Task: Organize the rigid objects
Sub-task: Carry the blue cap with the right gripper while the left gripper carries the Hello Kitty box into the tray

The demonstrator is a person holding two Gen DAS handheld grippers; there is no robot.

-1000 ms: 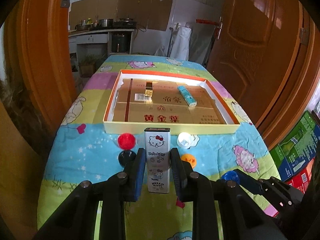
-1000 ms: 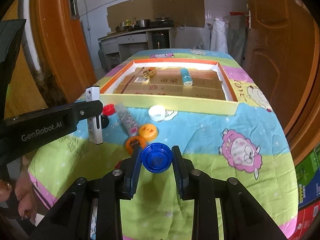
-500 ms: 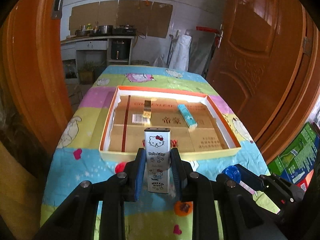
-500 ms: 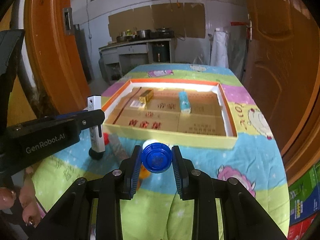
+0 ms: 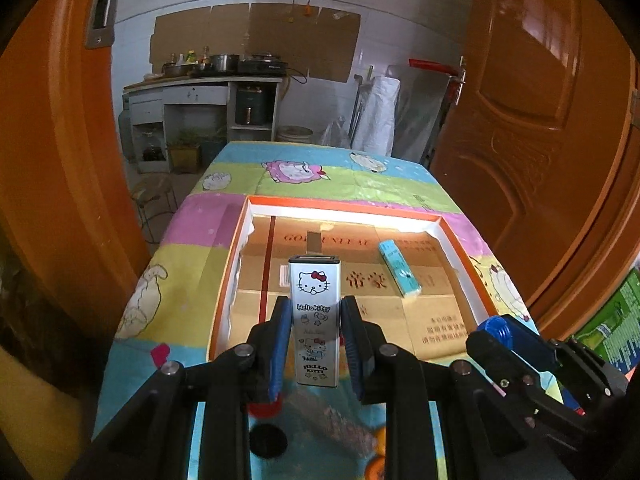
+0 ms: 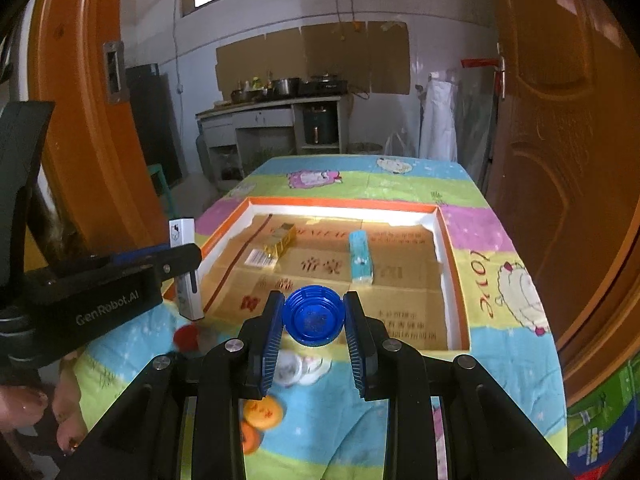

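Note:
My left gripper is shut on a white Hello Kitty tin, held upright above the near left part of the orange-rimmed cardboard tray. The tin and the left gripper also show at the left of the right wrist view. My right gripper is shut on a blue bottle cap, held over the tray's near edge; the cap shows at the right of the left wrist view. Inside the tray lie a light blue box and a gold box.
Loose caps lie on the cartoon tablecloth in front of the tray: red, white, orange, black. Orange doors flank the table on both sides. A person's fingers show at lower left.
Both grippers have risen and moved forward from the tablecloth to over the tray's near edge, still holding the tin and the blue cap. The loose caps now lie below and behind the fingers.

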